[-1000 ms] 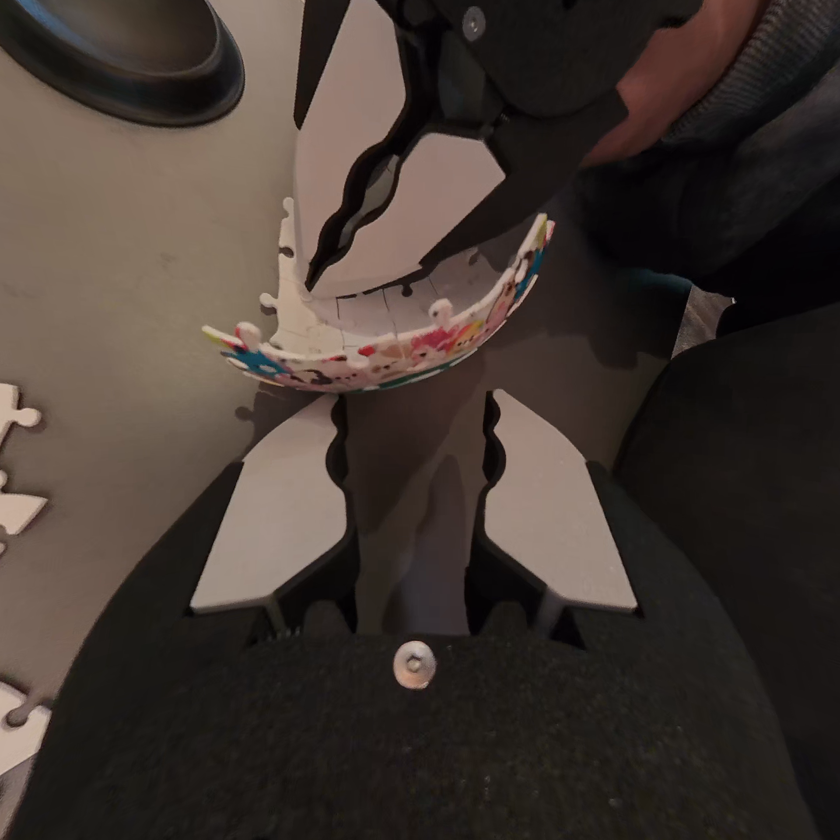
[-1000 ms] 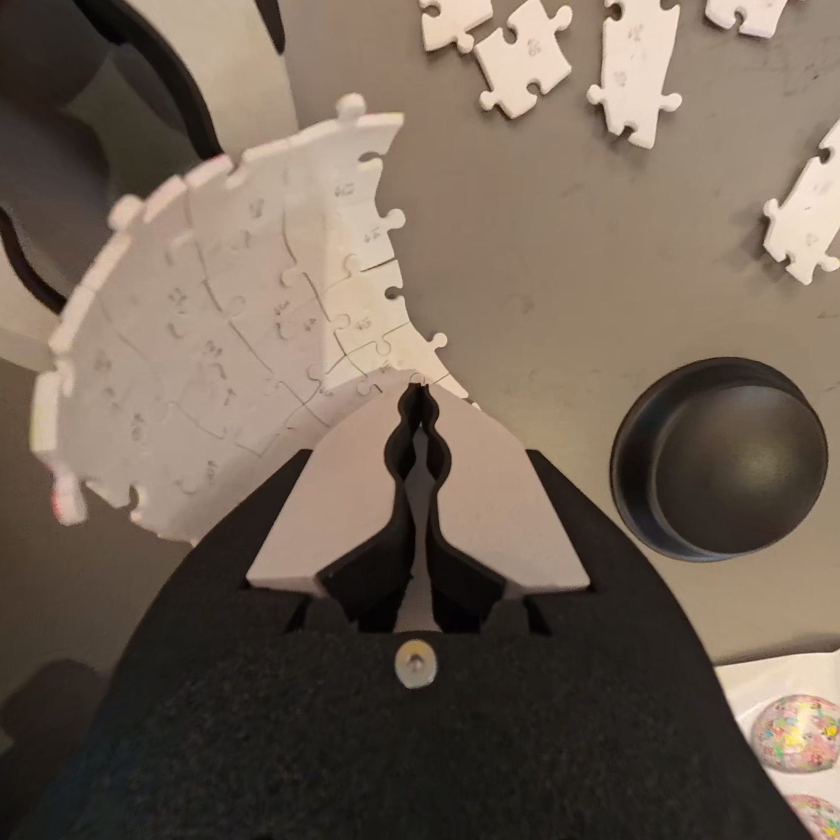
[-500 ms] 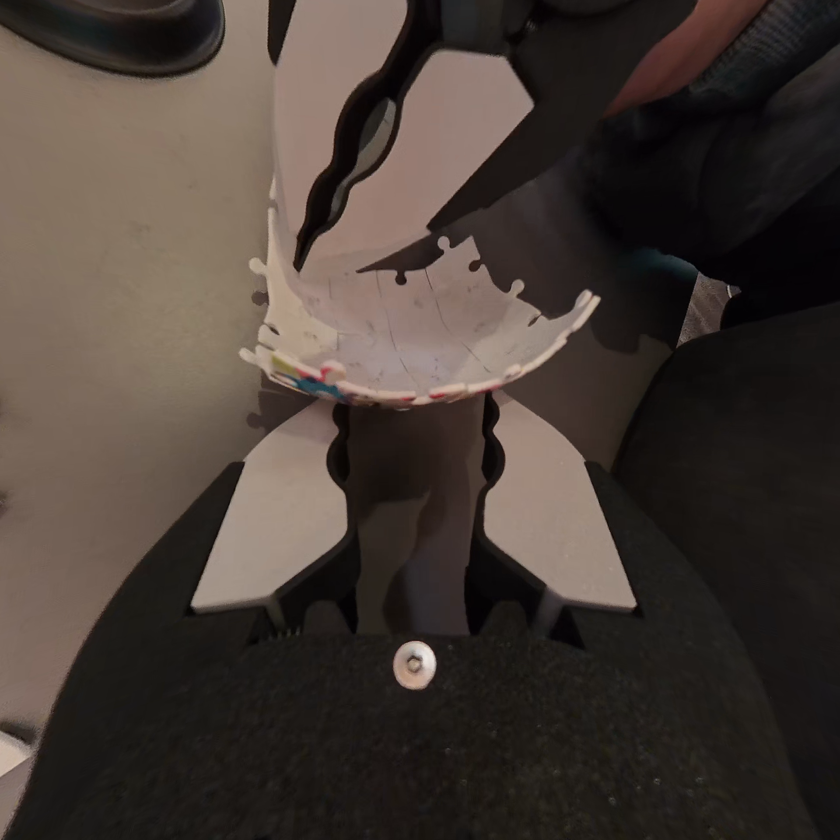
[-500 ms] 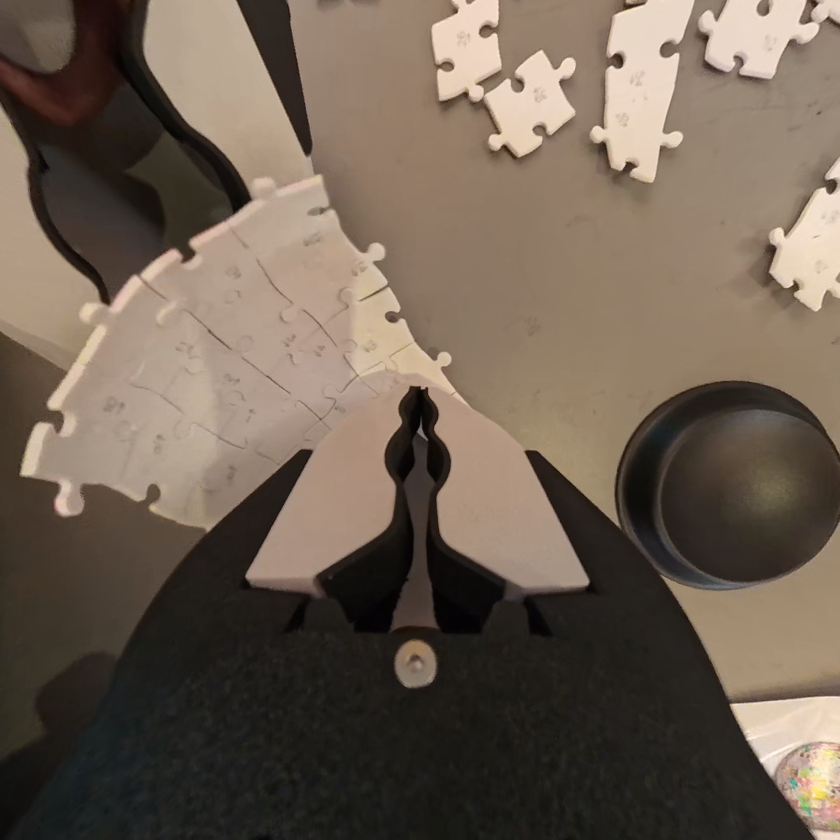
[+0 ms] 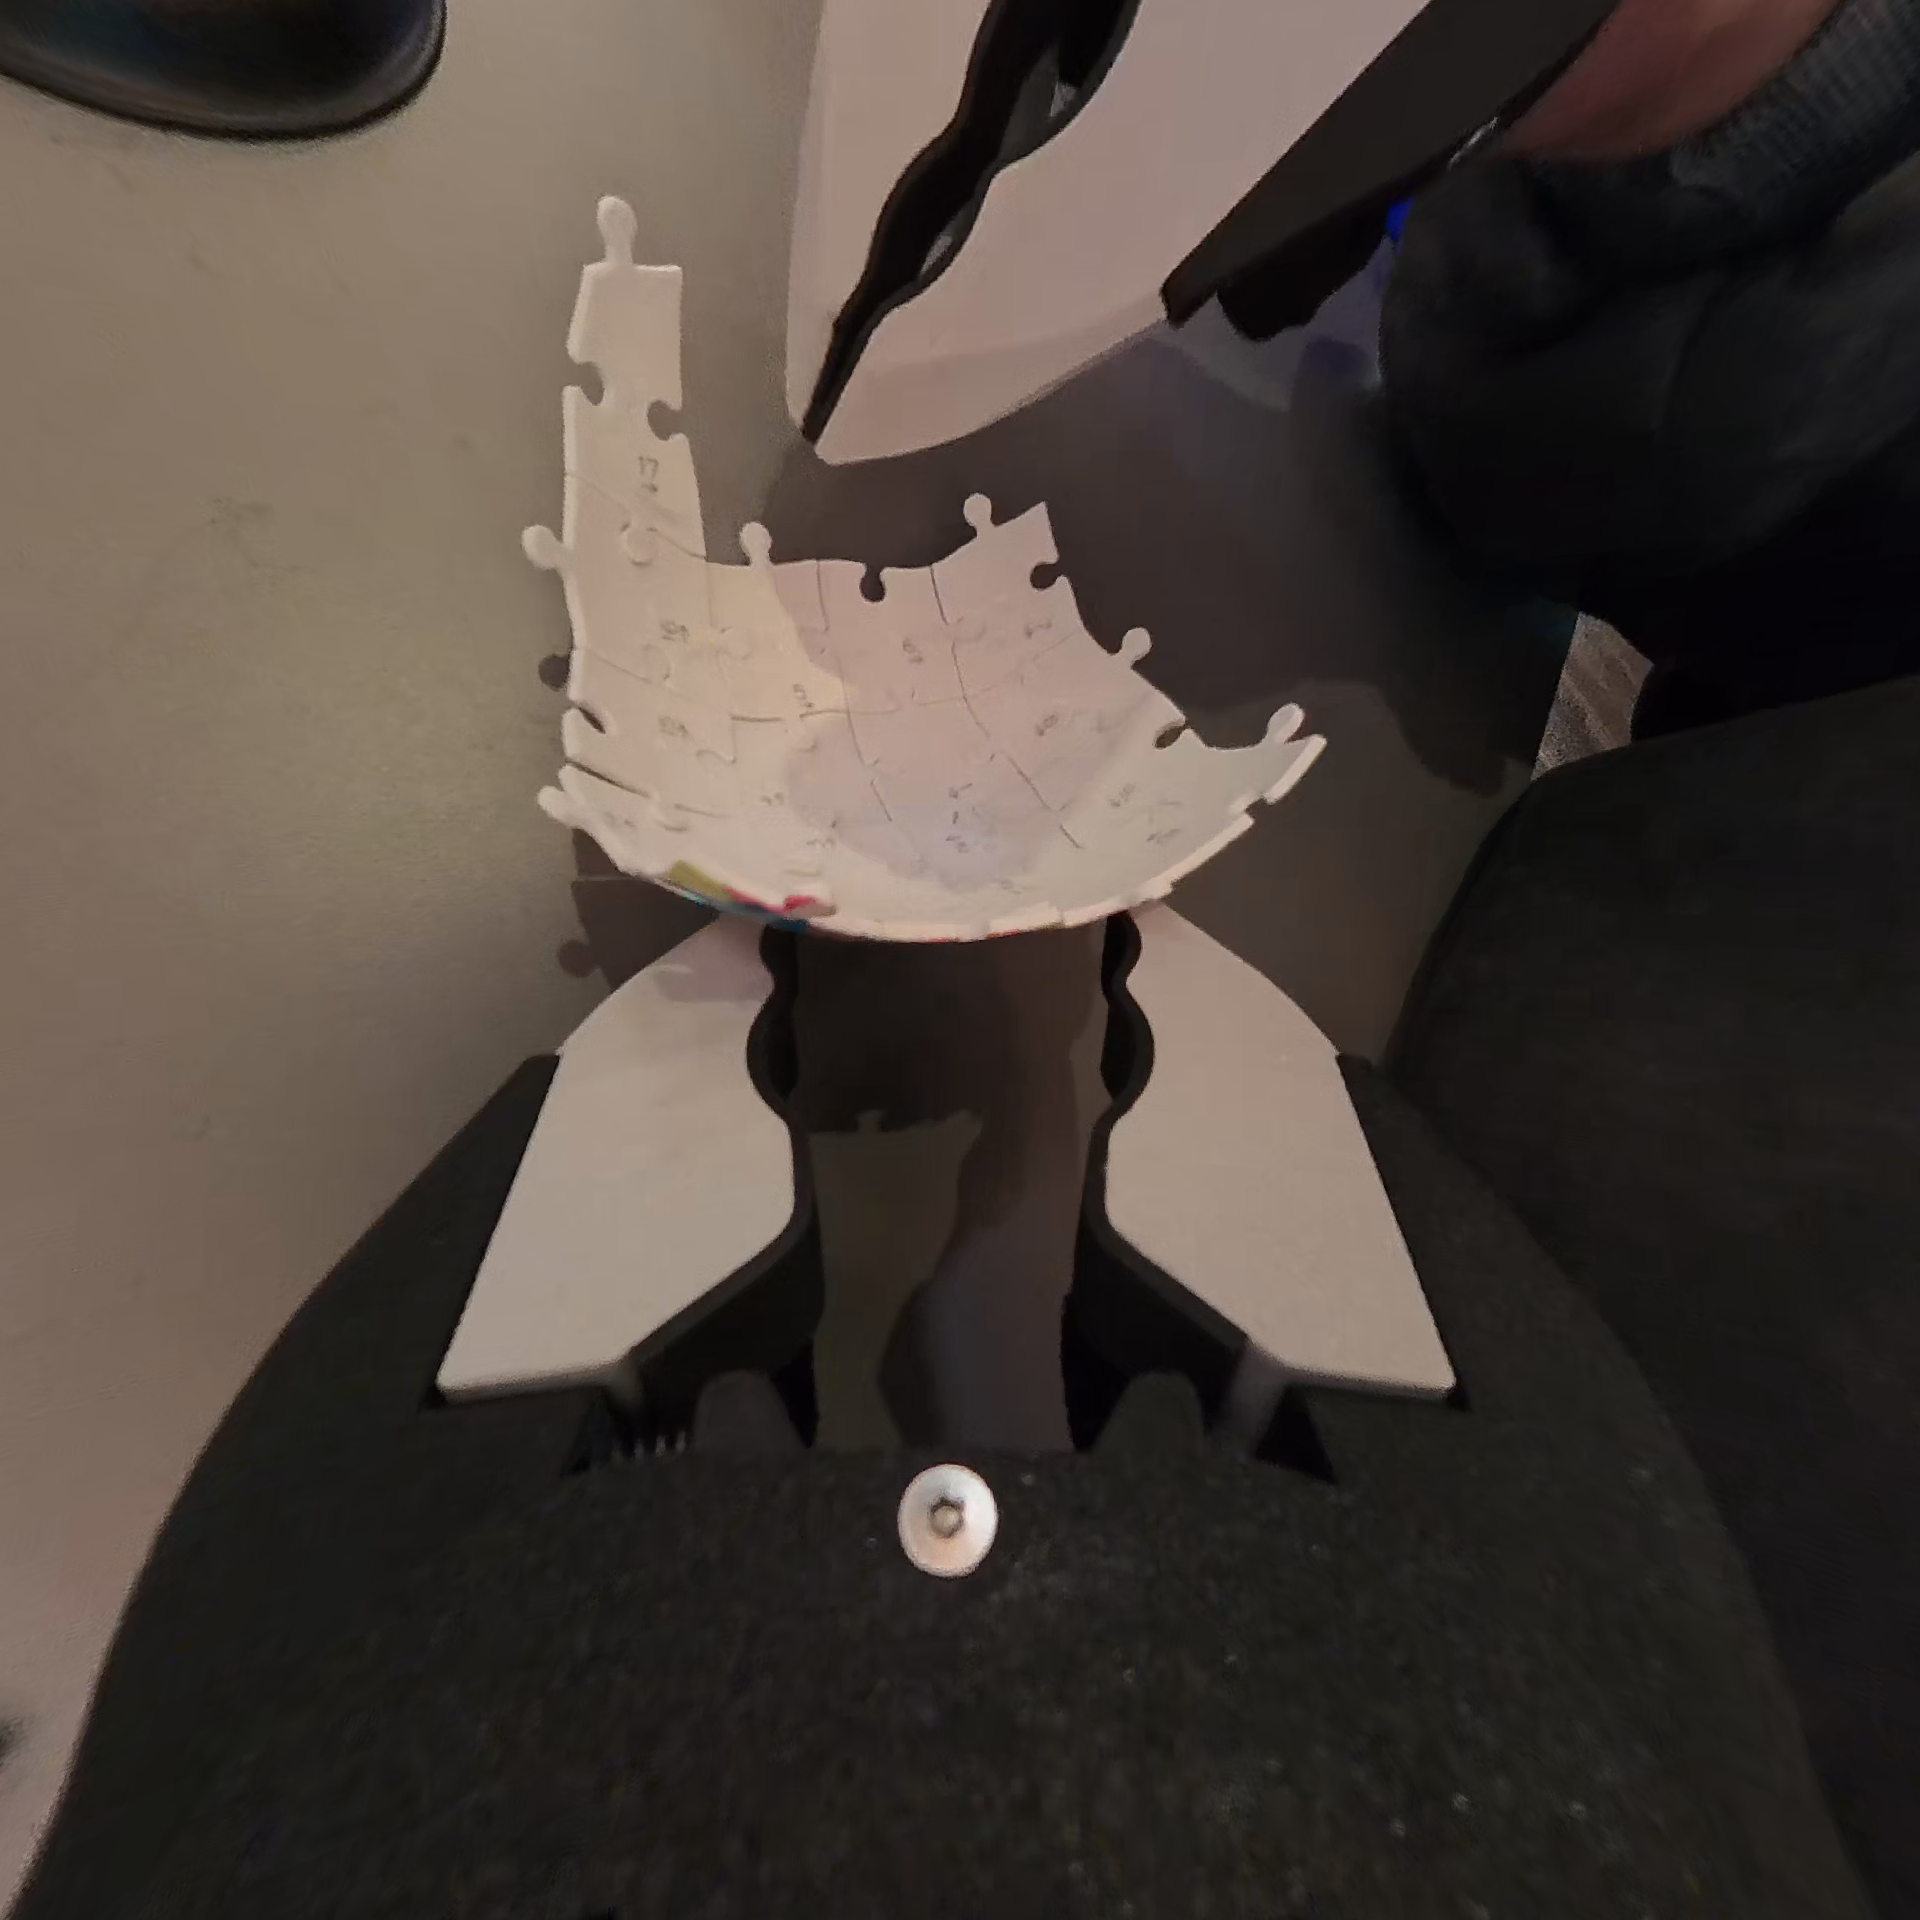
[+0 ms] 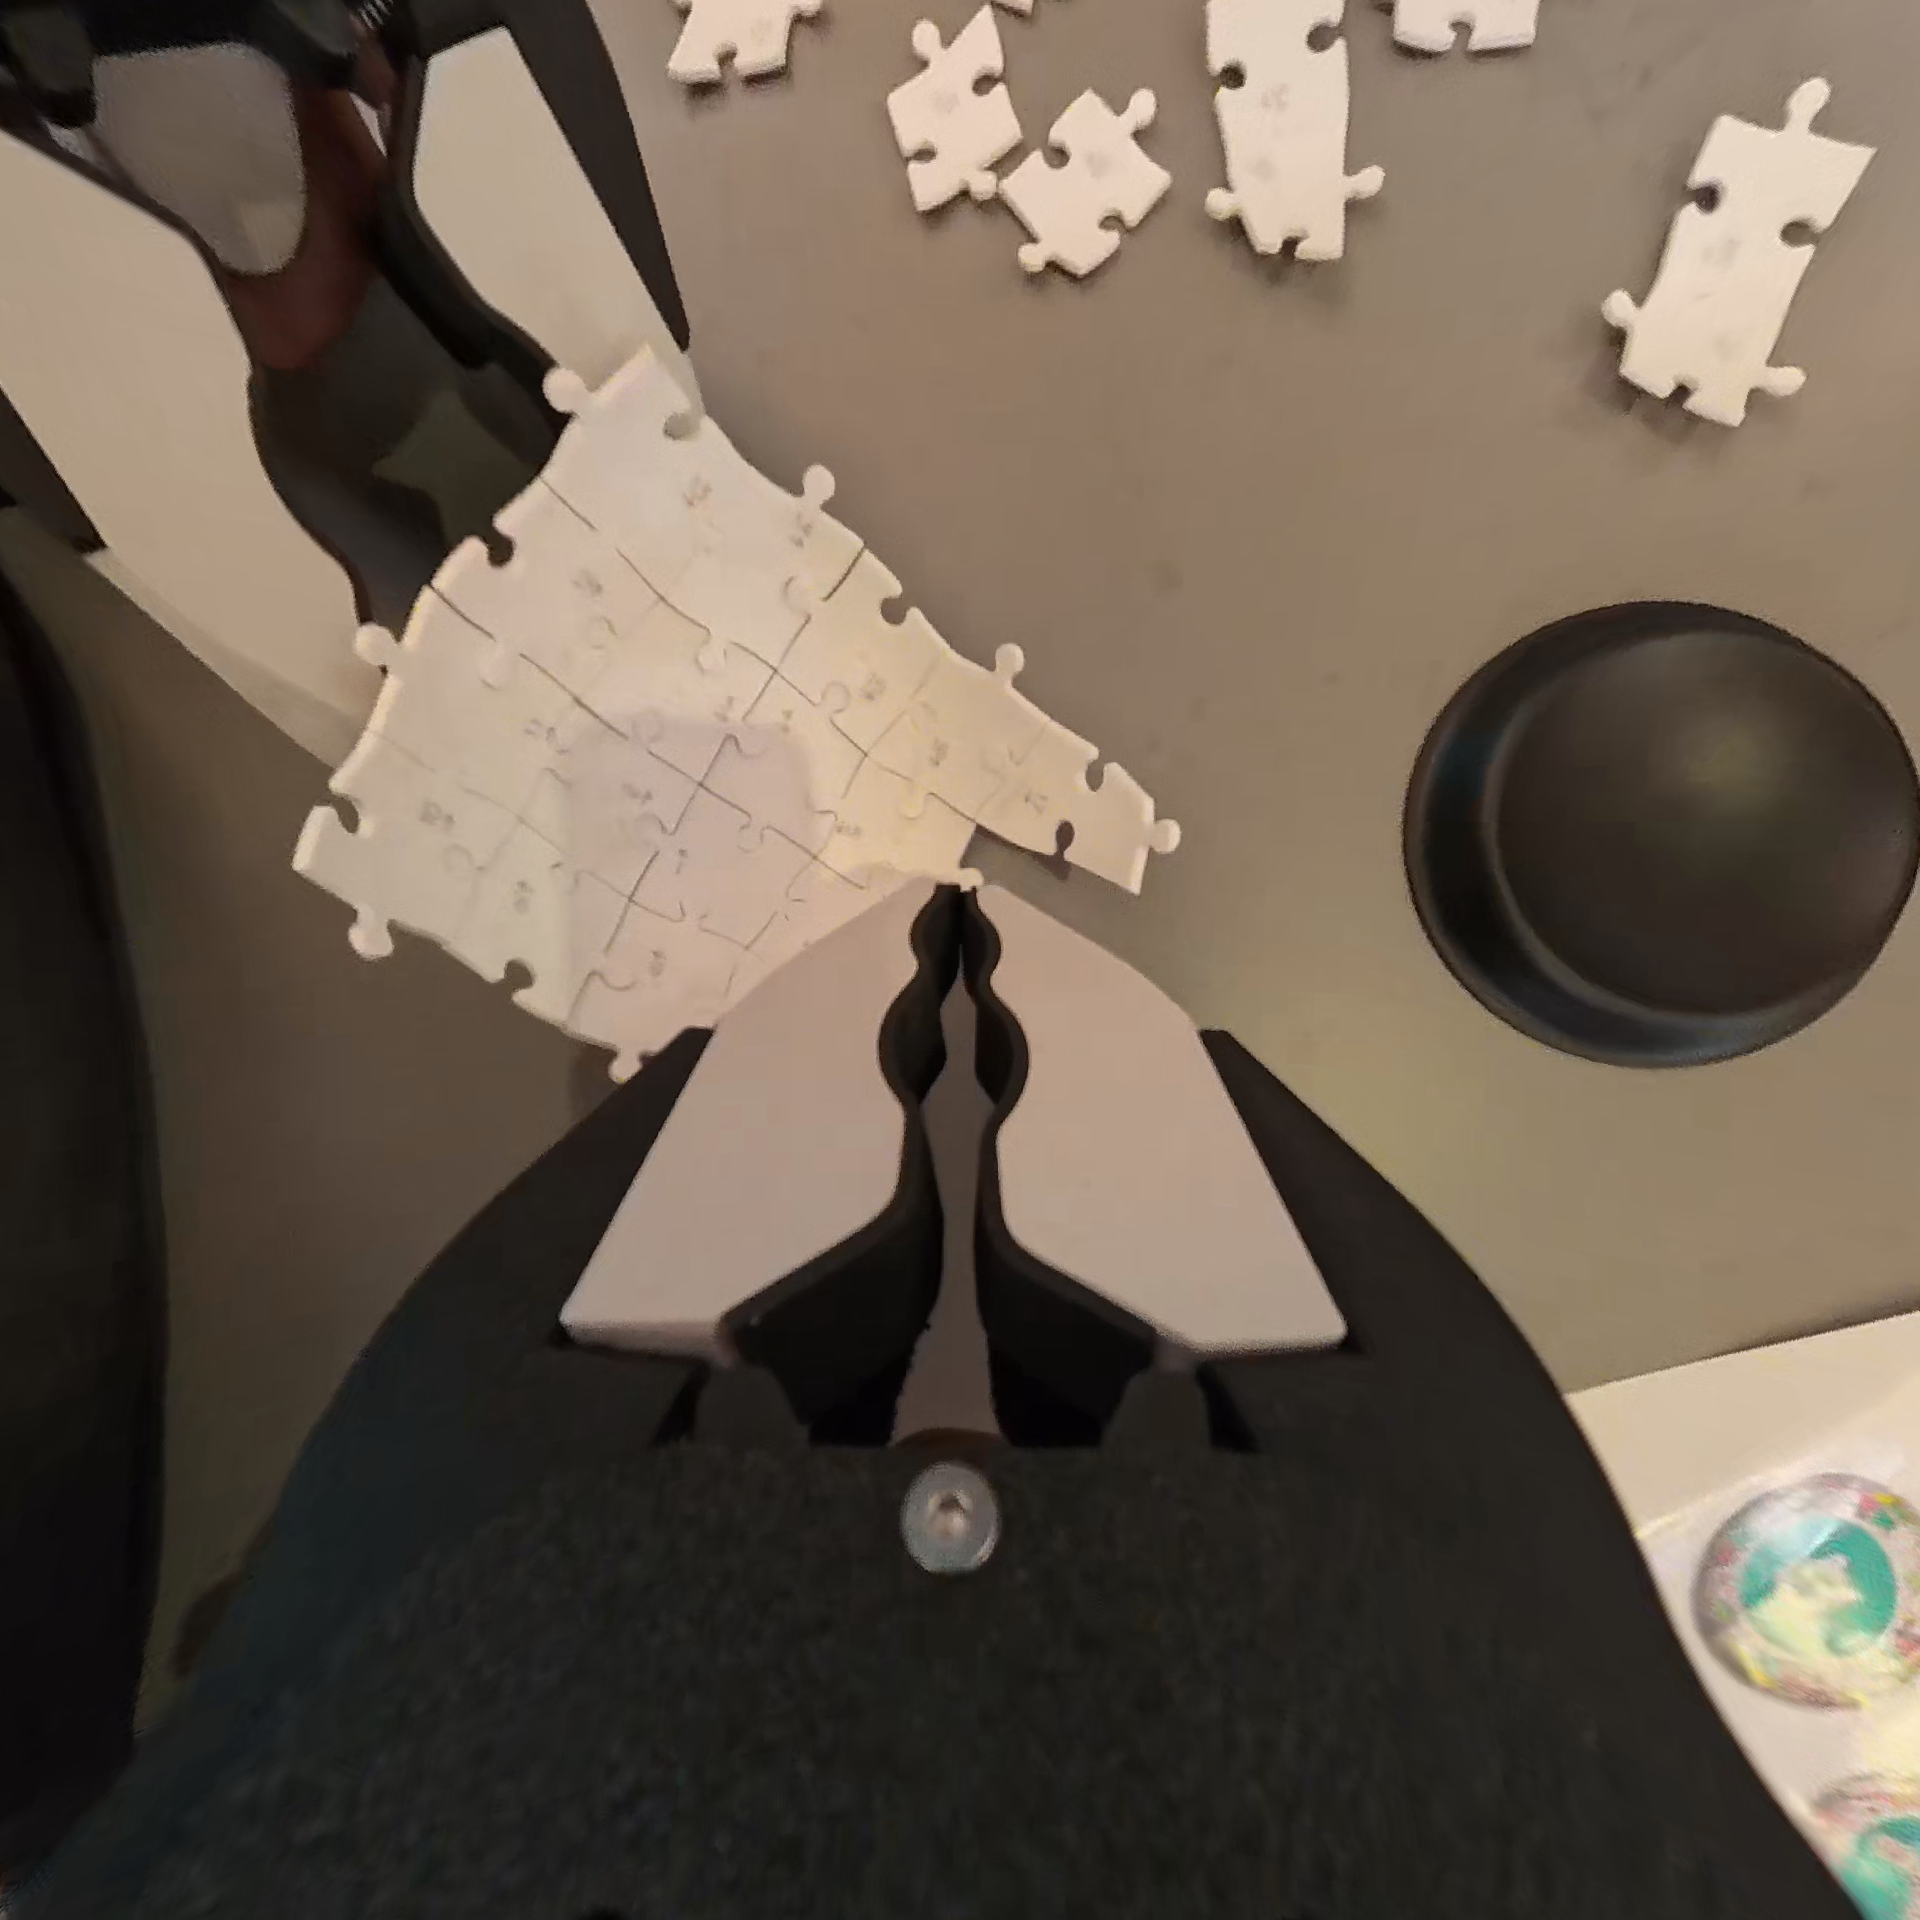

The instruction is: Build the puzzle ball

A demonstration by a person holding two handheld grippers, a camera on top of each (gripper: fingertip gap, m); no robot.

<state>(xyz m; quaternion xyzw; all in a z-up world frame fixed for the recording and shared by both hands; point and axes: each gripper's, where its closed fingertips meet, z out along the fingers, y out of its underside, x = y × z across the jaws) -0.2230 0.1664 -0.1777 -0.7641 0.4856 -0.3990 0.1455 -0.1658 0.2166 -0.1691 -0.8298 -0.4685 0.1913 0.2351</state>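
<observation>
While your right hand-held gripper (image 6: pixel 958 902) has its jaws pressed together on the near edge of the curved puzzle shell (image 6: pixel 665 748), the shell hangs above the grey desk (image 6: pixel 1247 540), its white numbered inner side facing the camera. In the left wrist view the same shell (image 5: pixel 914 748) sits like a shallow bowl just beyond your left hand-held gripper (image 5: pixel 945 935), whose jaws stand wide apart with nothing between them; the shell's lower rim lies right at their tips, though you cannot tell whether it touches them. A strip of colourful print (image 5: pixel 748 899) shows on the shell's outer face at its lower left rim. One column of pieces rises higher than the others on the shell's left side.

Beyond the shell, loose white puzzle pieces (image 6: pixel 1081 177) lie scattered on the desk. To the right of the shell rests a black domed stand (image 6: pixel 1662 831). Nearer than the stand, at the lower right, a white sheet (image 6: pixel 1714 1434) carries pictures of colourful balls (image 6: pixel 1797 1621).
</observation>
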